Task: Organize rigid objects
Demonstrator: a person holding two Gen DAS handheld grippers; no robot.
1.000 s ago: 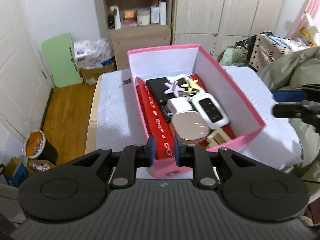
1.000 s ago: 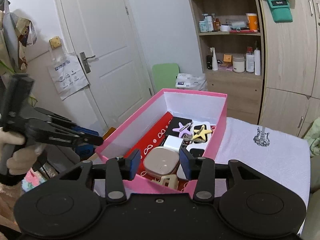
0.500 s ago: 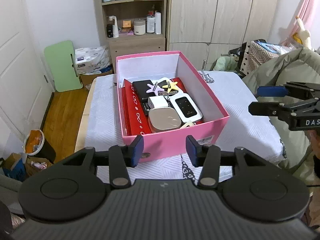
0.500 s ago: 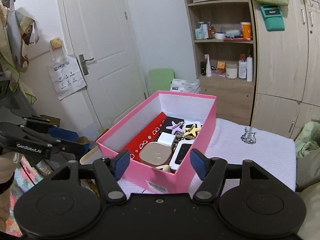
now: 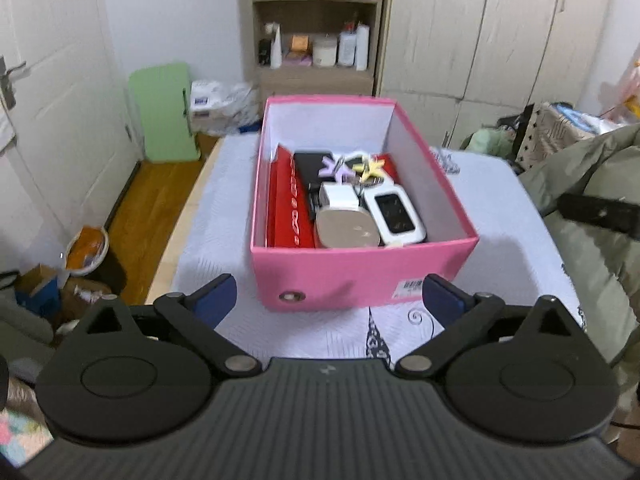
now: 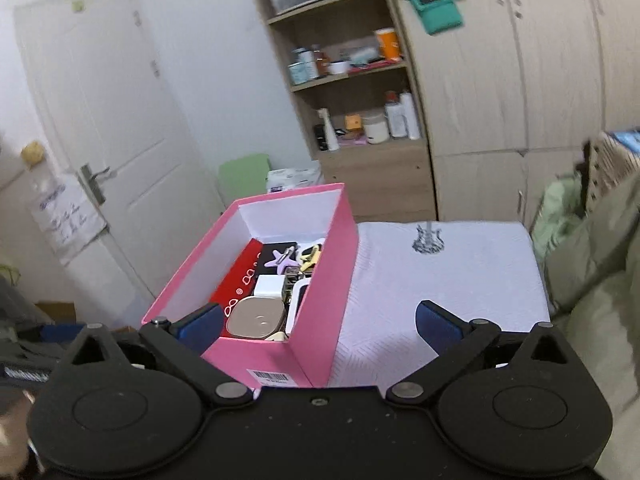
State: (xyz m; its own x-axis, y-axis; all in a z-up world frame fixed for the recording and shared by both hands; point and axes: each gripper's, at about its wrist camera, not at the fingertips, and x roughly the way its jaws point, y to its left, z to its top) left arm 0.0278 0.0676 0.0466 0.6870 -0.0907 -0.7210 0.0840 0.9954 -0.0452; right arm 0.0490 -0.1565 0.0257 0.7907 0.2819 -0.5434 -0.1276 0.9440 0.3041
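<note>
Box (image 5: 362,276) sits just beyond left gripper (image 5: 330,300), jaws opening wide, empty.

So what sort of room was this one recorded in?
Most likely a bedroom in a home: tall wardrobe doors, an open shelf of bottles and jars, and a pink box resting on a white quilted bed beside a white door.

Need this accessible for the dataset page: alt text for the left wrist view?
An open pink box packed with small items sits on a white-covered table. The left gripper is opening in front of it, with nothing between its fingers.
</note>
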